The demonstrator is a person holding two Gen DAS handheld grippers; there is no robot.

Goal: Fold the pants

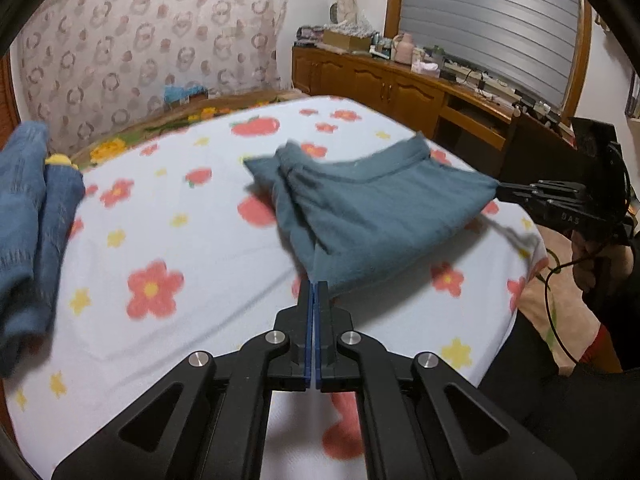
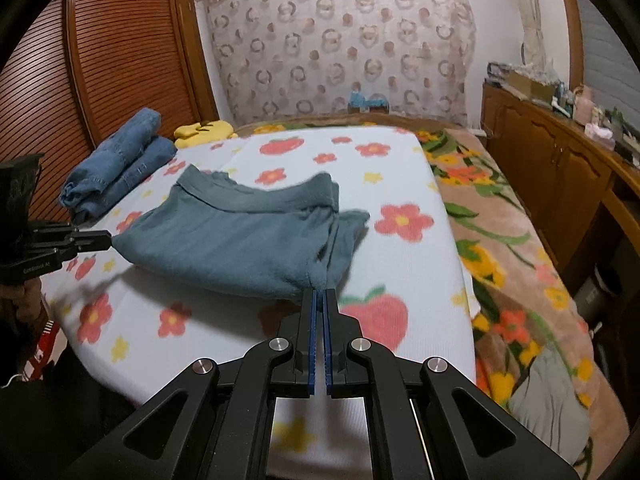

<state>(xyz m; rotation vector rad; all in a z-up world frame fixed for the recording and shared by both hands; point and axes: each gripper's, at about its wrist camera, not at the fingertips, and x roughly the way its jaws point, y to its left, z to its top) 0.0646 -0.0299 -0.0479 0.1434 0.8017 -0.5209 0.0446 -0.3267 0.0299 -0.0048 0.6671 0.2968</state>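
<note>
Teal pants [image 1: 372, 216] [image 2: 240, 240] lie folded on the flowered white sheet [image 1: 180, 240] [image 2: 400, 272], their near edge pulled taut between my two grippers. In the left wrist view my left gripper [image 1: 314, 285] is shut on one near corner of the cloth. That view also shows my right gripper [image 1: 498, 191] at the right, pinching the other corner. From the right wrist view, my right gripper [image 2: 319, 292] is shut on its corner, and my left gripper [image 2: 110, 240] grips the cloth at the left. The far part of the pants rests bunched on the bed.
Folded blue jeans [image 1: 28, 208] [image 2: 120, 160] lie at the bed's far side beside a yellow item [image 2: 204, 130]. A floral blanket [image 2: 500, 240] covers the bed's edge. Along the wall runs a wooden cabinet [image 1: 400, 88] with clutter on top. A louvred door [image 2: 120, 60] stands behind the jeans.
</note>
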